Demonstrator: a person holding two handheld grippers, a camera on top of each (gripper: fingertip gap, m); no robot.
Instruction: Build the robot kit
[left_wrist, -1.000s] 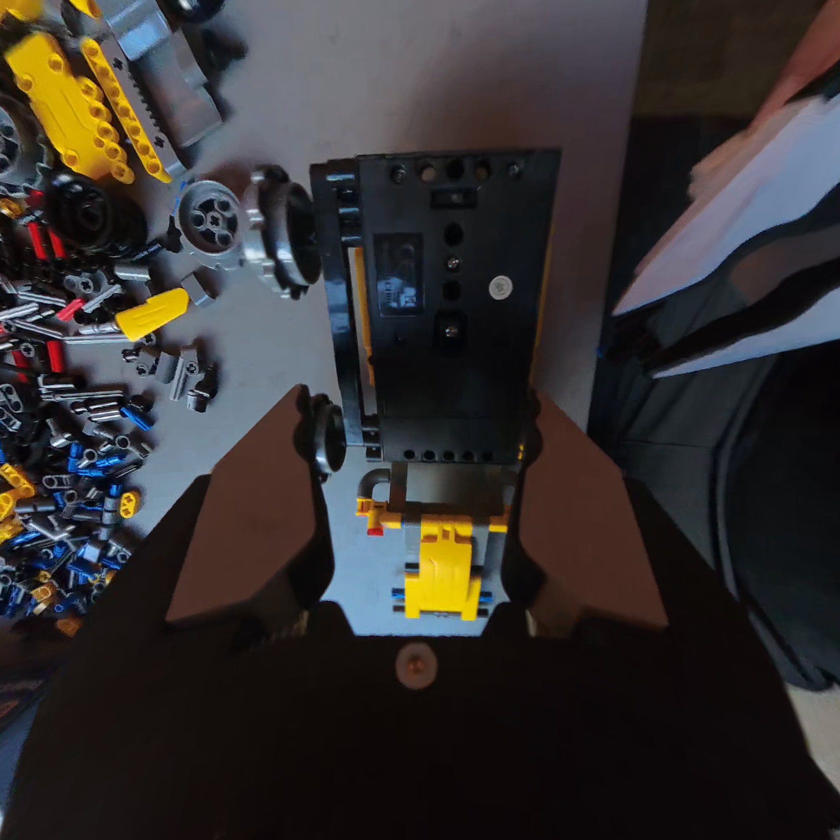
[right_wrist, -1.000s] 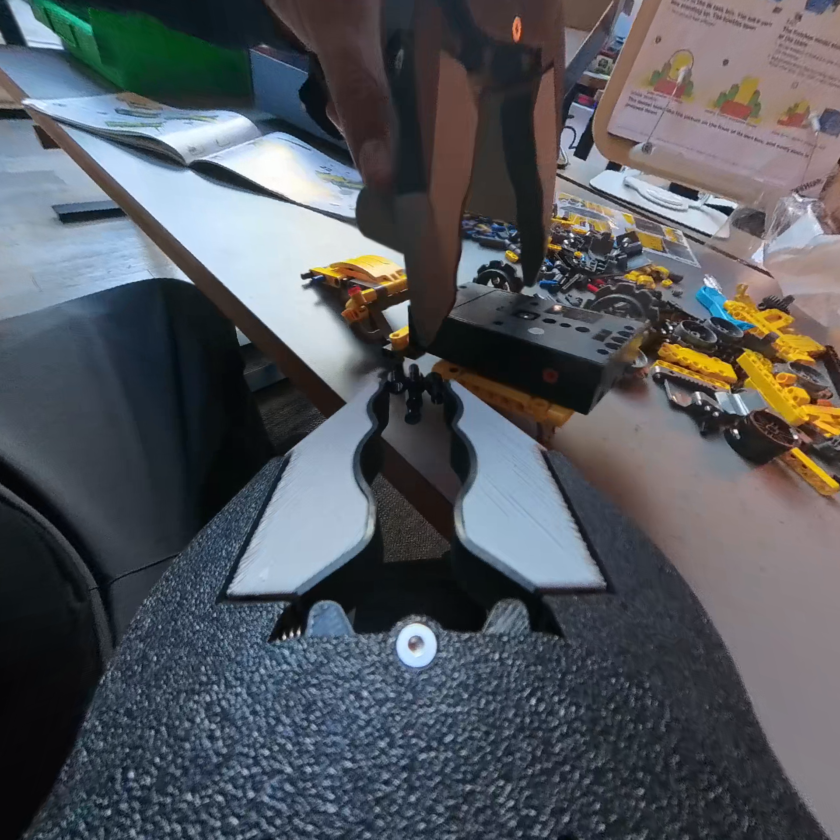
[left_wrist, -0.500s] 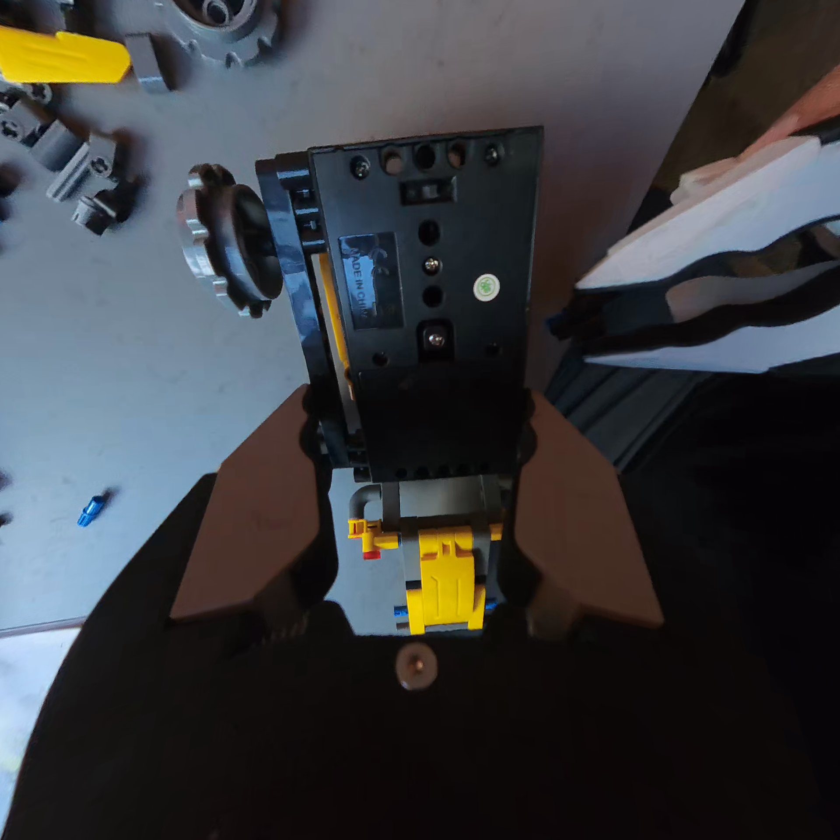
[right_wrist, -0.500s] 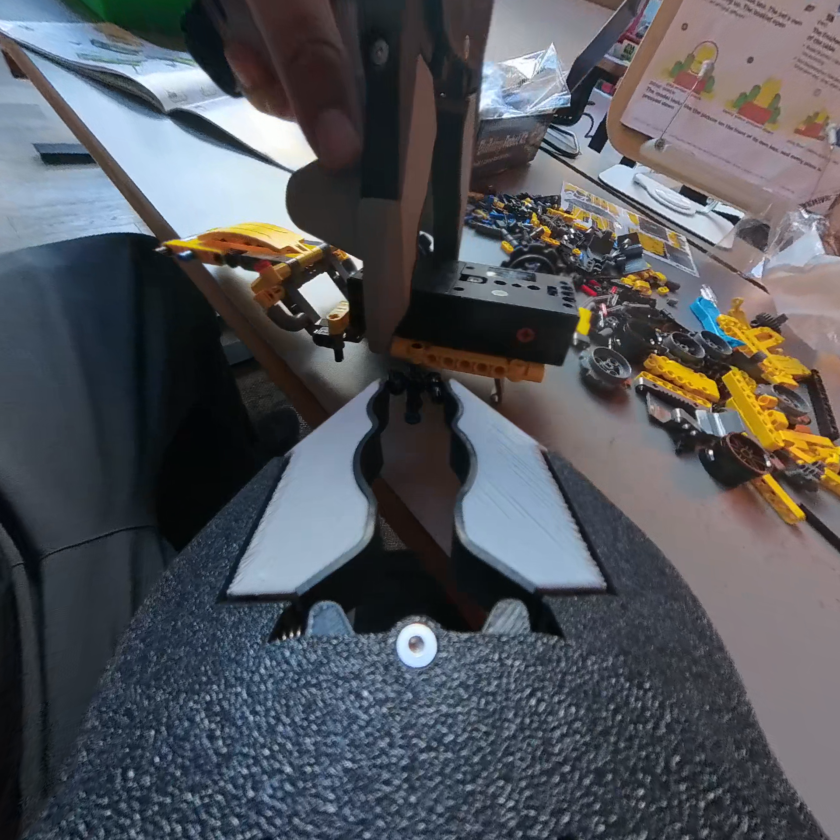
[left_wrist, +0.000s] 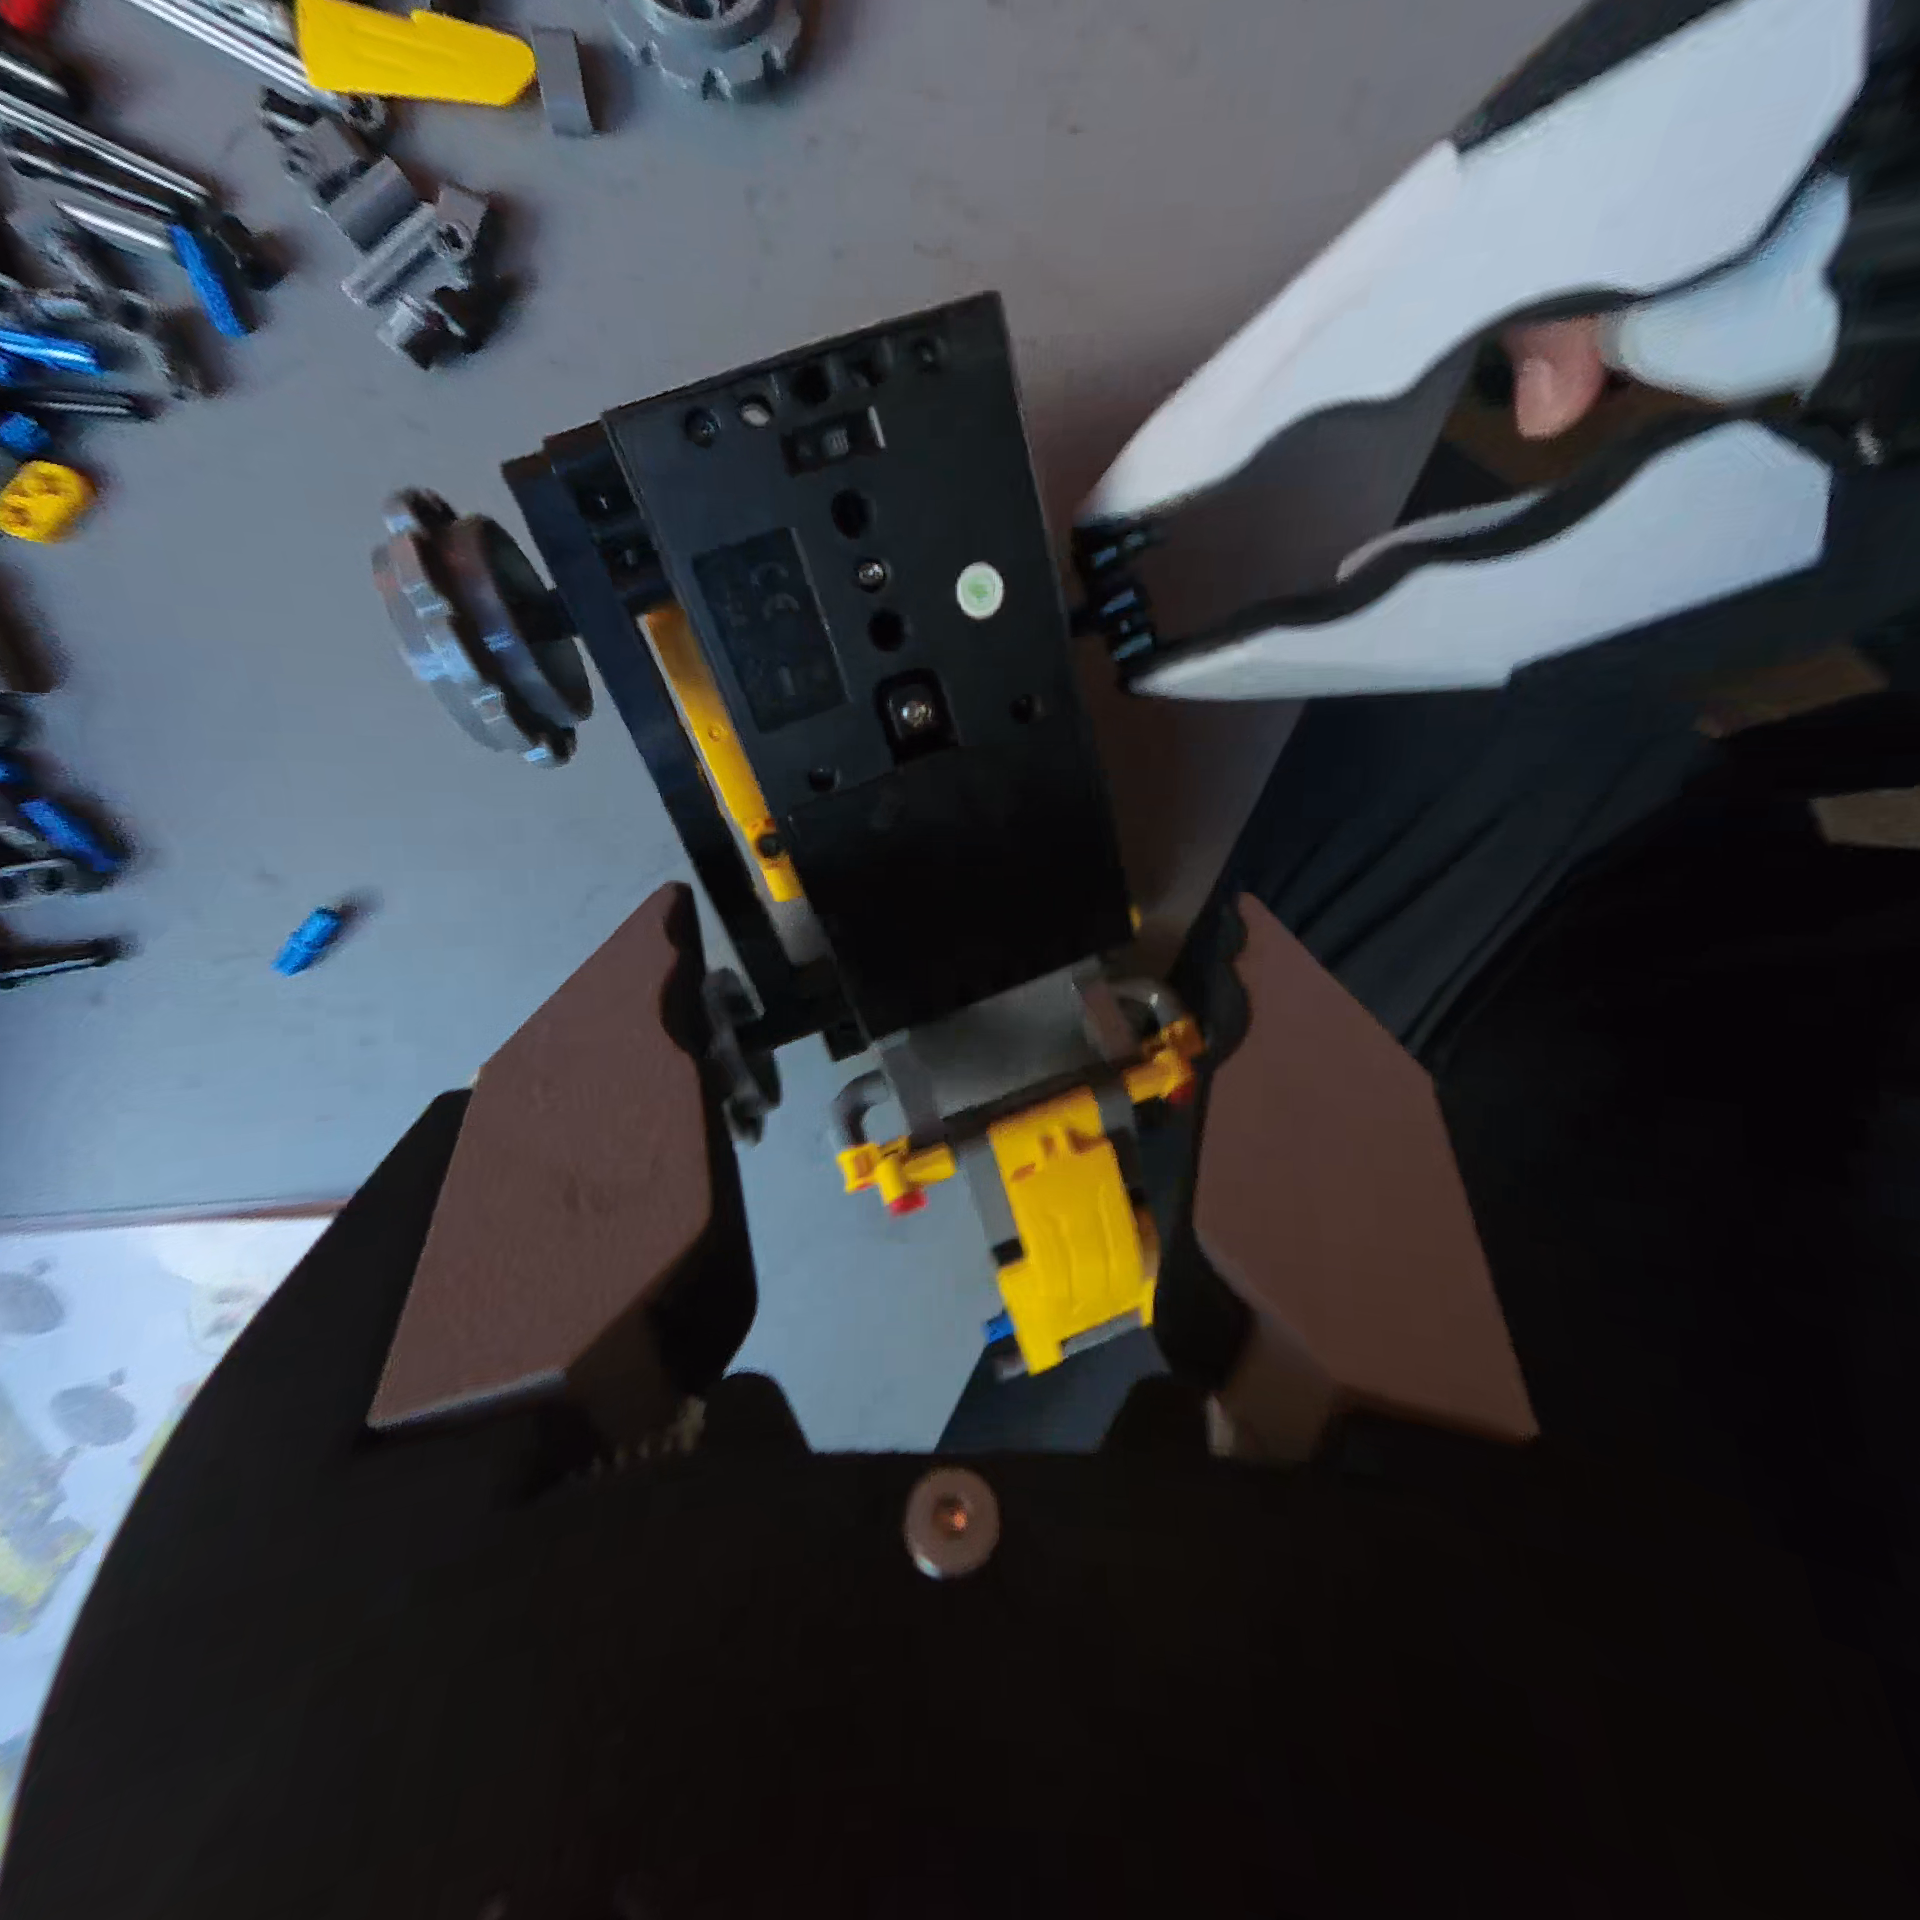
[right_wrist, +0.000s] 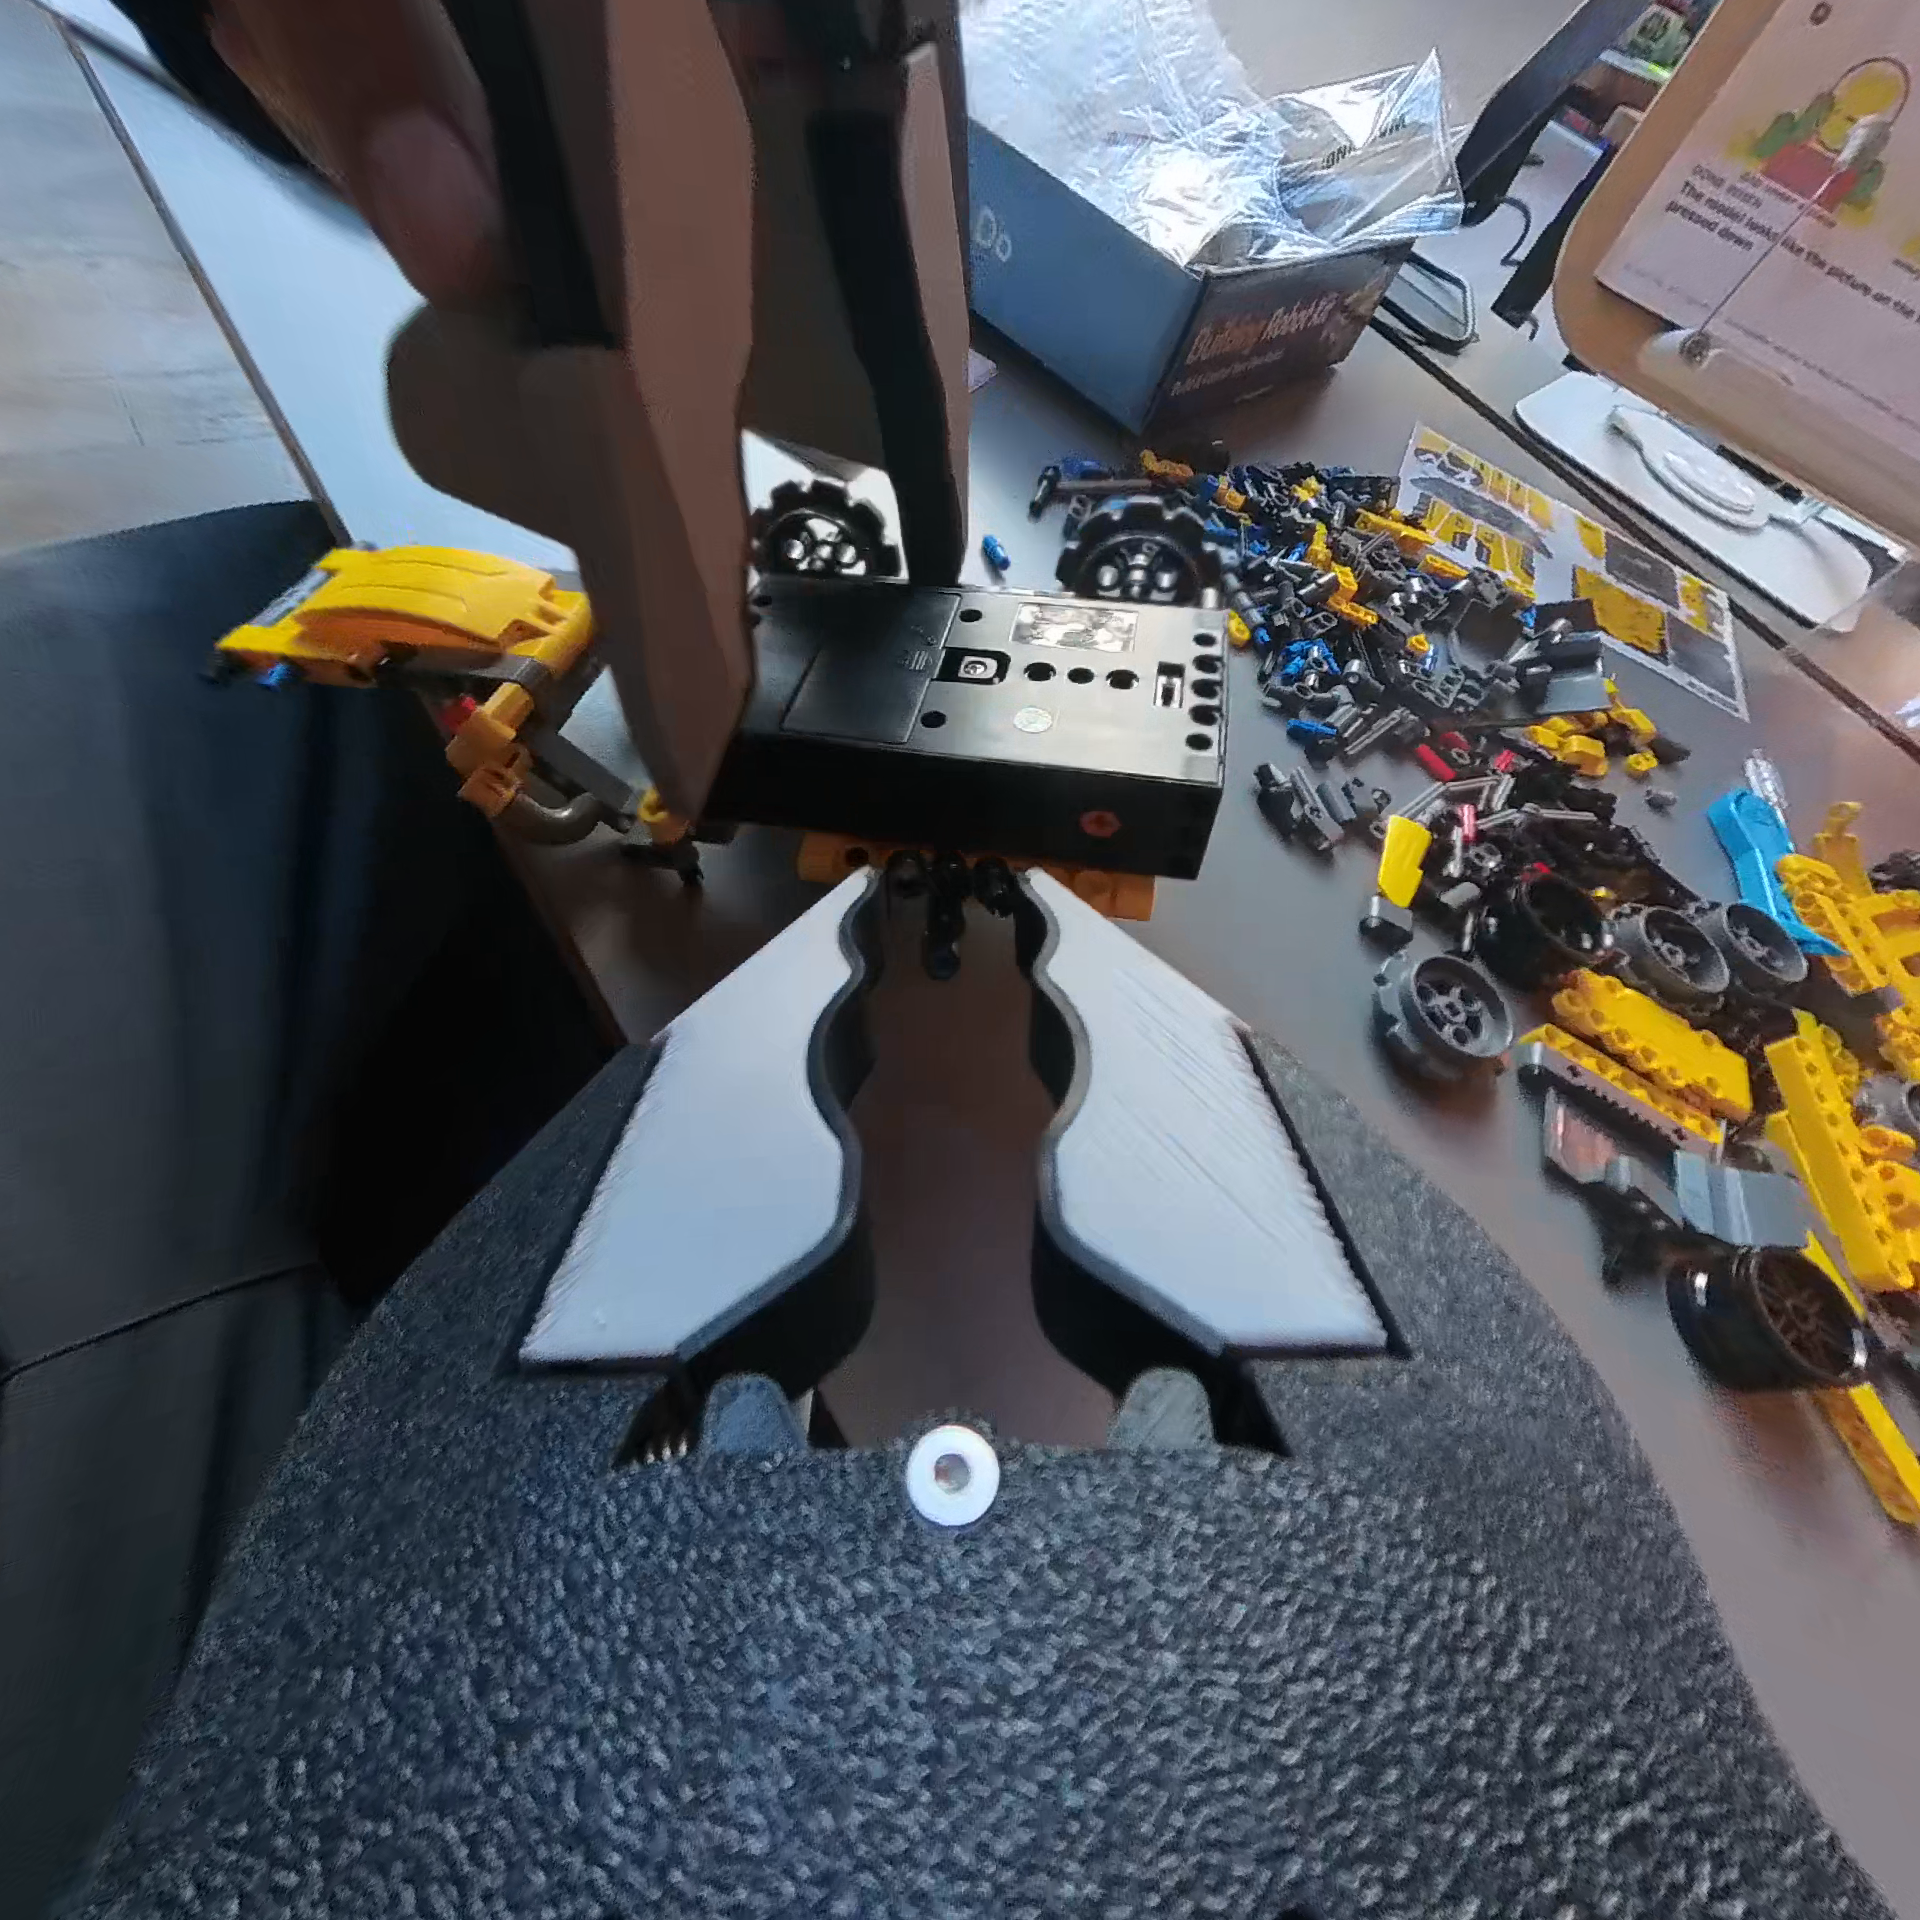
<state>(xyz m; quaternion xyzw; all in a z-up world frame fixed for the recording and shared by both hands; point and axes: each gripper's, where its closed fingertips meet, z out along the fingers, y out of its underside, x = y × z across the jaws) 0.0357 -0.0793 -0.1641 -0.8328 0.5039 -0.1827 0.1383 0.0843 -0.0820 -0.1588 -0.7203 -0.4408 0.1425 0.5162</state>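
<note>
Now the right tool (right_wrist: 945, 894) presses its black connector (right_wrist: 943, 899) against the tilted model (left_wrist: 894, 665).

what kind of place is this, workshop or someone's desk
Most likely a desk or hobby table set up for toy building: loose building-kit parts are spread across it, with the kit box and a printed sheet behind.

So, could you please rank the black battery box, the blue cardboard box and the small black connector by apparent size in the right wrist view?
1. Blue cardboard box; farther off, so unsure
2. Black battery box
3. Small black connector
</note>
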